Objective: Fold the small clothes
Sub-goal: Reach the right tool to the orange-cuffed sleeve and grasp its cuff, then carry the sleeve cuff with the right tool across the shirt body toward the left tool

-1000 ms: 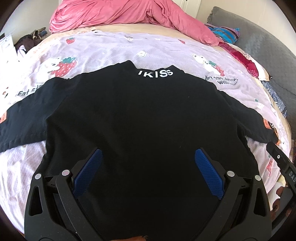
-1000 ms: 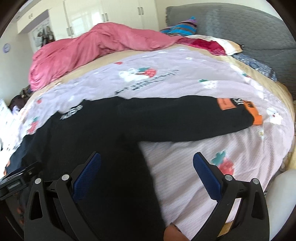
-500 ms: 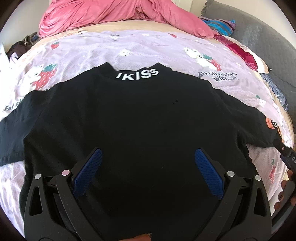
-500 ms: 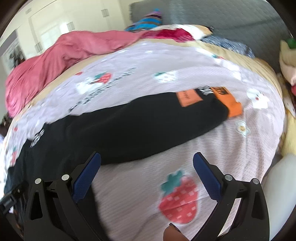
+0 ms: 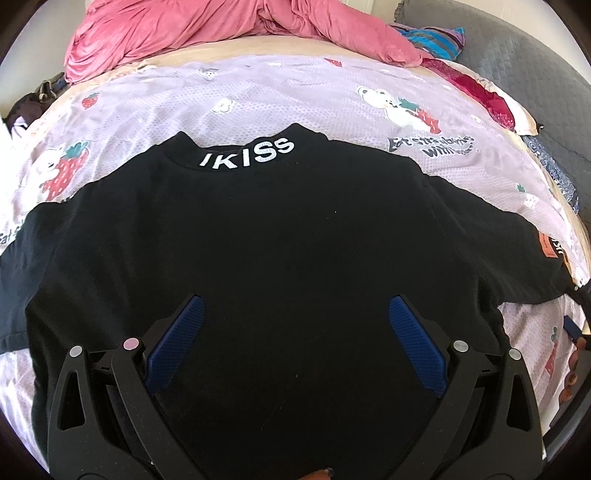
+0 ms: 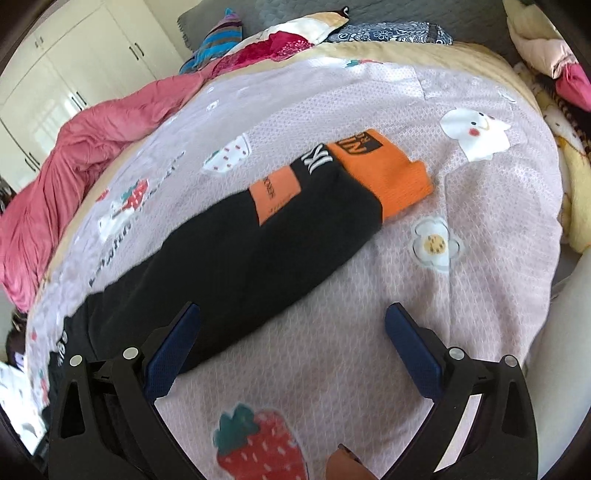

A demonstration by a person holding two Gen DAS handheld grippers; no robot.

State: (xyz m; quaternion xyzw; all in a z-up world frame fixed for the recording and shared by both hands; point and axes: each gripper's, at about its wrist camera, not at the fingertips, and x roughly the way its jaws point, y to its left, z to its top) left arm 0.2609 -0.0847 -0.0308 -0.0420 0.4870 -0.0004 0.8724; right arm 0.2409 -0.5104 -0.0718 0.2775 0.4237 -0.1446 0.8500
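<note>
- The black sweatshirt [image 5: 280, 251] lies spread flat, back up, on the lilac printed bedsheet [image 5: 295, 96], collar with white lettering pointing away and both sleeves stretched out sideways; I judge it is laid this way so the sleeves can be folded in first.
- The bedsheet gives a broad, soft surface, with a pink duvet [image 5: 221, 29] bunched at the far end, well apart from the garment.
- The right sleeve [image 6: 258, 251] runs diagonally across the sheet, ending in an orange cuff [image 6: 388, 177].
- The left gripper [image 5: 291, 339] hovers over the lower body of the sweatshirt, jaws spread wide, gripping nothing.
- The right gripper [image 6: 291, 339] hangs above the sleeve's near part and the bare sheet, jaws equally wide, empty; probably lining up to take the sleeve.
- Only the right wrist view shows the cuff and its orange patch fully; only the left shows the collar, left sleeve and whole body.
</note>
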